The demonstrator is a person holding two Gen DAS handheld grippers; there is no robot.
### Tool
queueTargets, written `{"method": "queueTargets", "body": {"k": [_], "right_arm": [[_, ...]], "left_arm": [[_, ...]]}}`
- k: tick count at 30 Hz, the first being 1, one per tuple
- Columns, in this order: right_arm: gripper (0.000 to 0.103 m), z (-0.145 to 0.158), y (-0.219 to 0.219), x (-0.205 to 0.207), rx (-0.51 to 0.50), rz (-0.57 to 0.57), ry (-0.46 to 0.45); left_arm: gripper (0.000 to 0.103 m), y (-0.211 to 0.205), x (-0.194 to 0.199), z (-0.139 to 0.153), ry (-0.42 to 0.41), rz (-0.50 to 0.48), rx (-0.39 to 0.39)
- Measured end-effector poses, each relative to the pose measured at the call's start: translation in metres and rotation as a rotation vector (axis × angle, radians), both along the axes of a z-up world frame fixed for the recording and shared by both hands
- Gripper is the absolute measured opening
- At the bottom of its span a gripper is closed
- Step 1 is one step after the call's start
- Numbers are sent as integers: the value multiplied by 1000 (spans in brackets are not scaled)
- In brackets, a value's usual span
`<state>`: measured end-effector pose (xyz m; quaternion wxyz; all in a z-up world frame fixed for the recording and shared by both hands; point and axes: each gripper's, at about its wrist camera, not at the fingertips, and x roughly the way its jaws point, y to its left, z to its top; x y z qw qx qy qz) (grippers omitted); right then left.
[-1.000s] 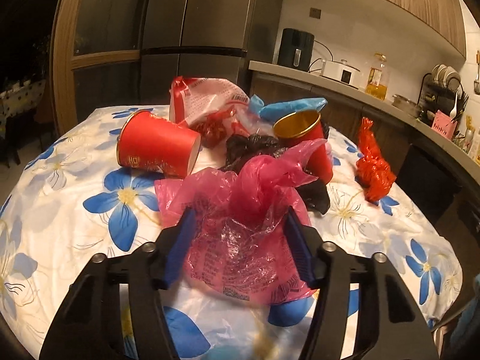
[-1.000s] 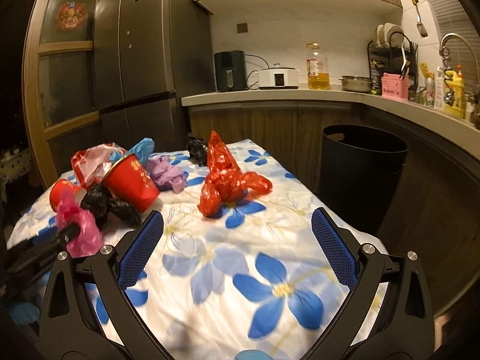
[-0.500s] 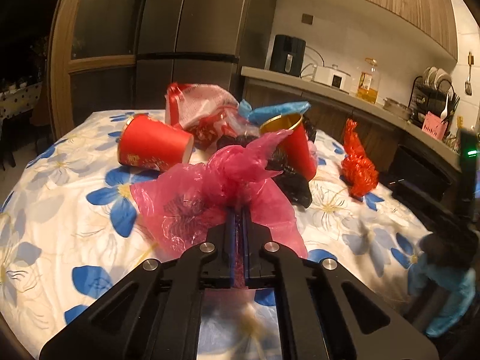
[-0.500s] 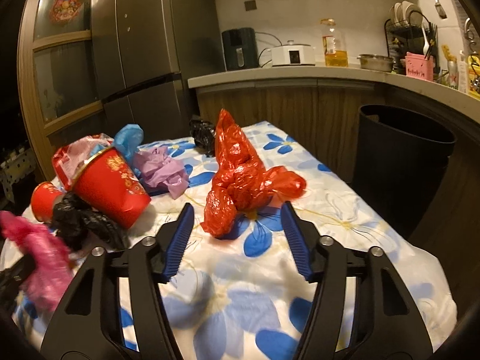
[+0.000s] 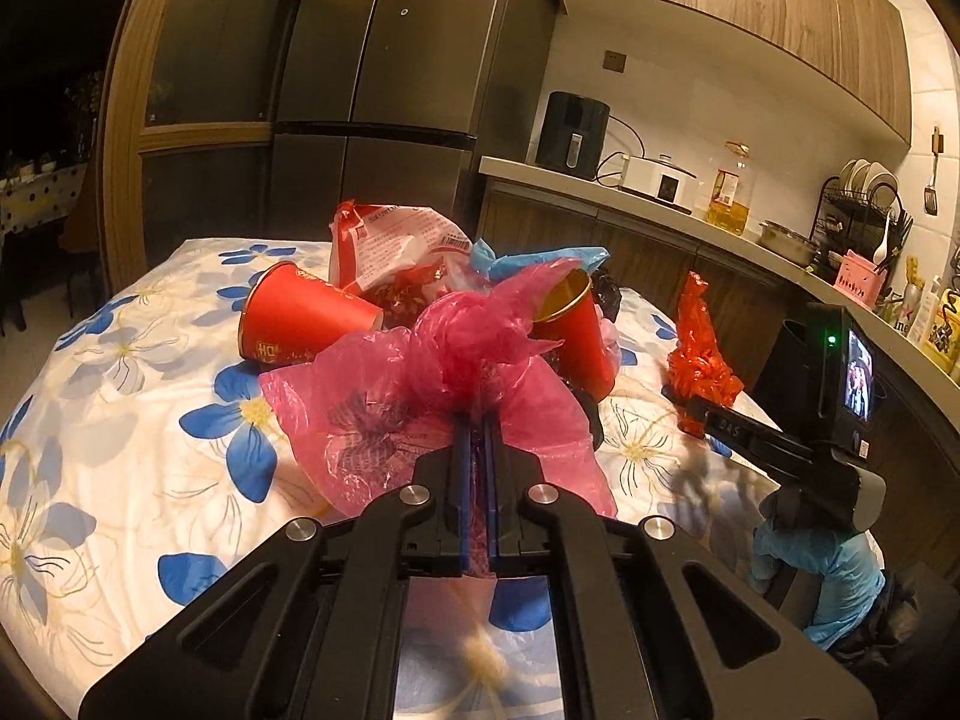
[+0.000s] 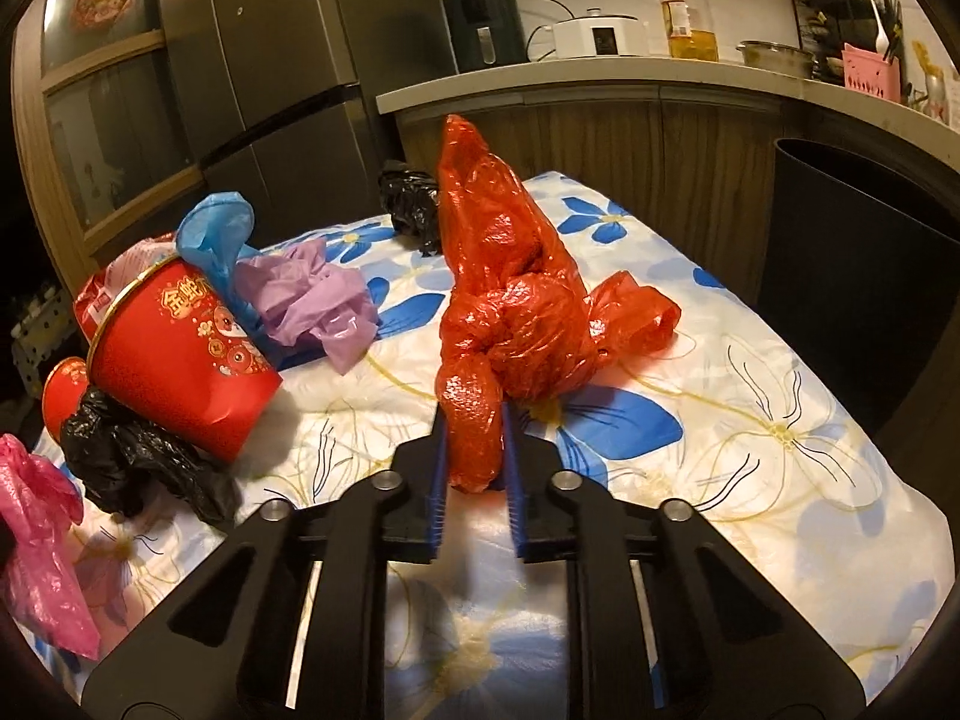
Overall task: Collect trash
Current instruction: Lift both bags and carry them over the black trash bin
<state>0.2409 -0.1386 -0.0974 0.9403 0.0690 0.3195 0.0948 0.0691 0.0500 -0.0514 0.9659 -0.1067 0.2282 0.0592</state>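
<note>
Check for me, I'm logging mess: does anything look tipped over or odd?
Yes. Both red cups lie tipped: one on its side, the other propped on a black bag, amid crumpled bags strewn over the table.

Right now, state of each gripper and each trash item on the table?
left gripper: shut on the pink bag
pink bag: pinched, bunched up
right gripper: closing around the red bag's lower end
red bag: knotted, standing up on the table
big red cup: tipped on its side, leaning on the black bag
black bag: crumpled, on the table
purple bag: crumpled, loose
bin: open, beside the table
</note>
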Motion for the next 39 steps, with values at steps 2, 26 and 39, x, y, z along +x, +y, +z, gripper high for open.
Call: {"method": "queueTargets", "body": {"k": [2, 26, 39], "right_arm": [[10, 4, -1, -4, -4, 6, -20], [8, 78, -100, -81, -26, -101, -205], [8, 96, -161, -78, -62, -227, -242]], "left_arm": [[3, -1, 0, 3, -8, -5, 5], [3, -112, 59, 53, -117, -240, 101], [3, -189, 106, 77, -179, -386, 136]]}}
